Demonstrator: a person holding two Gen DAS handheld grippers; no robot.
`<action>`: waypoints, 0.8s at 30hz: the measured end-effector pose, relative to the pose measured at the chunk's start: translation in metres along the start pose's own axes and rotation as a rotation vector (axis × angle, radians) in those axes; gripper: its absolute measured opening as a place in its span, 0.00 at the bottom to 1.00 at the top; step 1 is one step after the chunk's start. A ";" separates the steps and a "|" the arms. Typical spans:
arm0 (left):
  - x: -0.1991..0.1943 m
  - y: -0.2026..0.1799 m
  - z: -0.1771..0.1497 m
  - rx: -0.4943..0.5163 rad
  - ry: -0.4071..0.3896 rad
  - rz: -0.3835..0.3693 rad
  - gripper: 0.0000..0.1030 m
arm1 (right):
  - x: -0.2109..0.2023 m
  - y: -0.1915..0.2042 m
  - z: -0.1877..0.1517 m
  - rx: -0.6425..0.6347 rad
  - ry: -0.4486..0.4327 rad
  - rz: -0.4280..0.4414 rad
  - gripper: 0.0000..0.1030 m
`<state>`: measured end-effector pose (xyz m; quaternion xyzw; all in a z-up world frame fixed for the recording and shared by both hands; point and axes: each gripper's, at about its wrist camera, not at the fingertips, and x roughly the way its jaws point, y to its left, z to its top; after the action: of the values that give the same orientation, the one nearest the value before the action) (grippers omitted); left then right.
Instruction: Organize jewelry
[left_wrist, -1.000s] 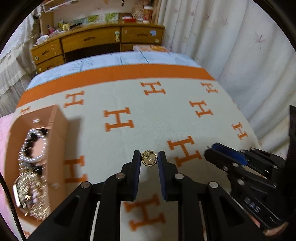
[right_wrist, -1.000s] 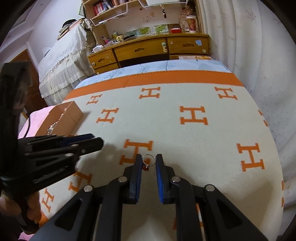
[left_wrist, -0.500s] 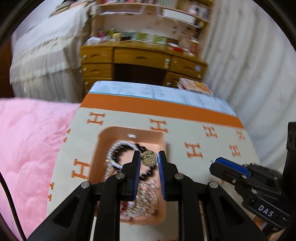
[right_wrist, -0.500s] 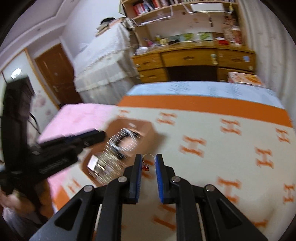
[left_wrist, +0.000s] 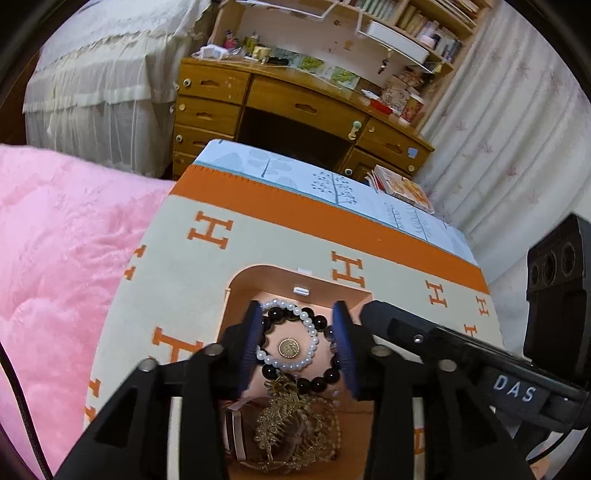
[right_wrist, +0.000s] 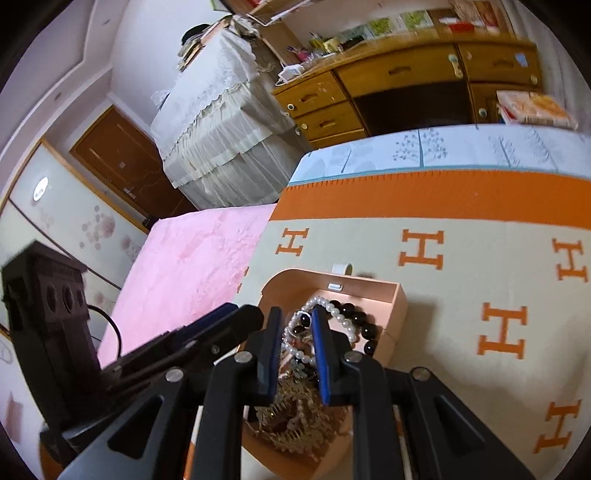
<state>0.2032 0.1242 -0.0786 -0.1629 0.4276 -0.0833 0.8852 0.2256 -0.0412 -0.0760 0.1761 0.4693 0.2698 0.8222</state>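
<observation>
L gripper (left_wrist: 299, 343) hung over the pink jewelry box (left_wrist: 354, 295), jaws opening, pads clear of everything. The gold pendant (left_wrist: 288, 348) lay flat inside the box, within the pearl bracelet (left_wrist: 310, 343) loop and beside the black bead bracelet (left_wrist: 325, 376); it is a round disc, so no long axis, face up toward the camera. A second before it was pinched between the L pads over the H-pattern blanket (left_wrist: 221, 266); now it was released into the box.

R gripper (right_wrist: 295, 347) stood just beside the L one, also above the box, jaws opening slightly. A thin silver ring (right_wrist: 292, 333) showed between the pads; can't tell whether they still pressed it. Earlier the R pads pinched it over the bare blanket. Box long axis ran away from the grippers, toward the wooden desk (left_wrist: 295, 107). Gold leaf ornament (left_wrist: 288, 424) filled its near end.
</observation>
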 end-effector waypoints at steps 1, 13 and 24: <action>0.001 0.002 0.000 -0.009 -0.001 -0.003 0.48 | 0.000 -0.002 0.000 0.009 -0.004 0.003 0.19; -0.028 -0.013 -0.027 -0.008 -0.035 -0.023 0.79 | -0.038 -0.018 -0.029 0.024 -0.054 -0.024 0.28; -0.099 -0.059 -0.075 0.110 -0.104 0.023 0.99 | -0.123 -0.016 -0.086 -0.023 -0.167 -0.163 0.28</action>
<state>0.0820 0.0817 -0.0289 -0.1134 0.3775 -0.0879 0.9148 0.1043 -0.1255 -0.0439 0.1500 0.4088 0.1918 0.8796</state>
